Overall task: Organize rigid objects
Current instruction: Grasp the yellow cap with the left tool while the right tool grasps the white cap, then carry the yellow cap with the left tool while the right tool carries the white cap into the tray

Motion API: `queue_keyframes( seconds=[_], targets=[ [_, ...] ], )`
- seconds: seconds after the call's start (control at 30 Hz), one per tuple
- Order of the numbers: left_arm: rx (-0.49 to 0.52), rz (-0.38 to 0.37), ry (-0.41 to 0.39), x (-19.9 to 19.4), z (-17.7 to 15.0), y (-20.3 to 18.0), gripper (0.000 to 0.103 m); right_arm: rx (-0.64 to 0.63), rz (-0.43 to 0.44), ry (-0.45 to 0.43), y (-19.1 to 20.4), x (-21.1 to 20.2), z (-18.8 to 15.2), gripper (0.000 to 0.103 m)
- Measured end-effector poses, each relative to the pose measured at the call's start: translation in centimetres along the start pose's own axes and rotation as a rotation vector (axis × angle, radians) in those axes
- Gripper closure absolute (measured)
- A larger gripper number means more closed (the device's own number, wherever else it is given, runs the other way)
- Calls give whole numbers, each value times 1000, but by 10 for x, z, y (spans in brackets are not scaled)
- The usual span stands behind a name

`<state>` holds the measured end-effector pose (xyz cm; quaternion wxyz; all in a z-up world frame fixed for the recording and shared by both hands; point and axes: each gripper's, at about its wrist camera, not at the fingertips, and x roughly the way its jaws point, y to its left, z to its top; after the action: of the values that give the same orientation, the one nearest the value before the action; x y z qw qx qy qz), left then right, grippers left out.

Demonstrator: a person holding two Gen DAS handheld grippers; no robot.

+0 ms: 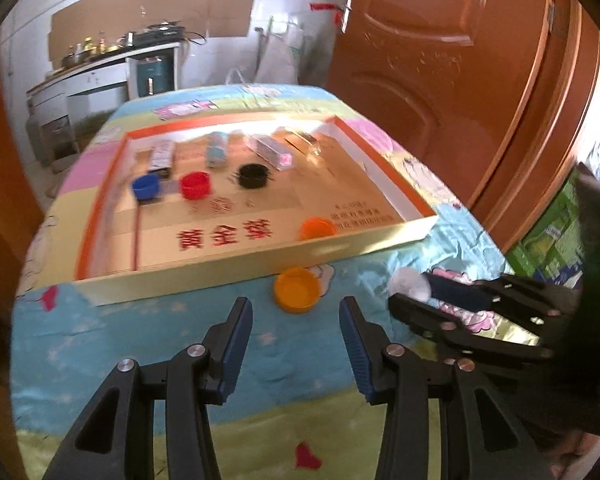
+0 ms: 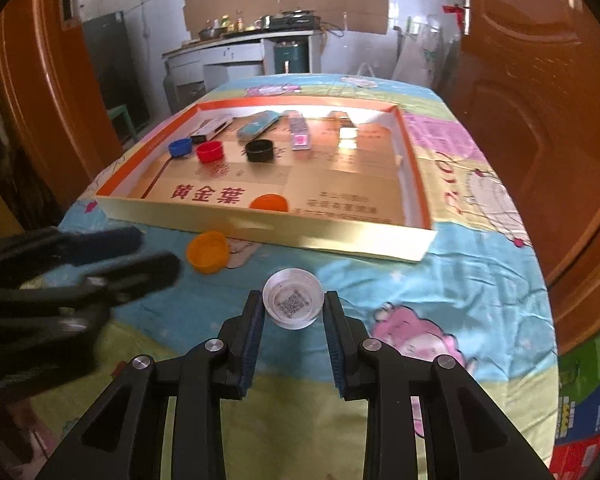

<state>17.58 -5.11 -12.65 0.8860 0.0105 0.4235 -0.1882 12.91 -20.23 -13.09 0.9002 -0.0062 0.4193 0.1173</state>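
Caps in blue (image 2: 180,147), red (image 2: 210,151), black (image 2: 259,150) and orange (image 2: 269,203) already sit in the shallow box (image 2: 260,229) with several packets along its far wall. Two remain on the cloth near it: a yellow-orange cap (image 1: 297,289) ahead of the left gripper (image 1: 296,344), jaws apart and empty, and a clear cap (image 2: 293,303) between the right gripper (image 2: 294,312) jaws, apparently touching both pads. Box's near wall stands between both caps and the interior.

Clear cap (image 2: 293,303) between the right tool's (image 2: 293,307) fingers, orange cap (image 2: 208,251) beside shallow box (image 2: 340,242).
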Motion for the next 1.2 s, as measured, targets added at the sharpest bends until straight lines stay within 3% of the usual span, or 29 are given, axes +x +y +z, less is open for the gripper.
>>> queue_keyframes(
  seconds=[0.4, 0.43, 0.47, 0.53, 1.2],
  targets=[
    [21, 70, 40, 38, 3, -4, 58, 59, 30, -6, -23, -4, -7, 72],
    [20, 76, 36, 39, 3, -4, 61, 61, 33, -4, -23, -4, -7, 72],
    [19, 87, 32, 38, 4, -3, 72, 63, 35, -4, -24, -4, -8, 72],
    [16, 82, 33, 38, 5, -2, 73, 67, 38, -4, -25, -3, -8, 72],
    [-40, 90, -31, -7, 1, 12, 73, 5, 44, -17, 4, -13, 1, 72]
  ],
)
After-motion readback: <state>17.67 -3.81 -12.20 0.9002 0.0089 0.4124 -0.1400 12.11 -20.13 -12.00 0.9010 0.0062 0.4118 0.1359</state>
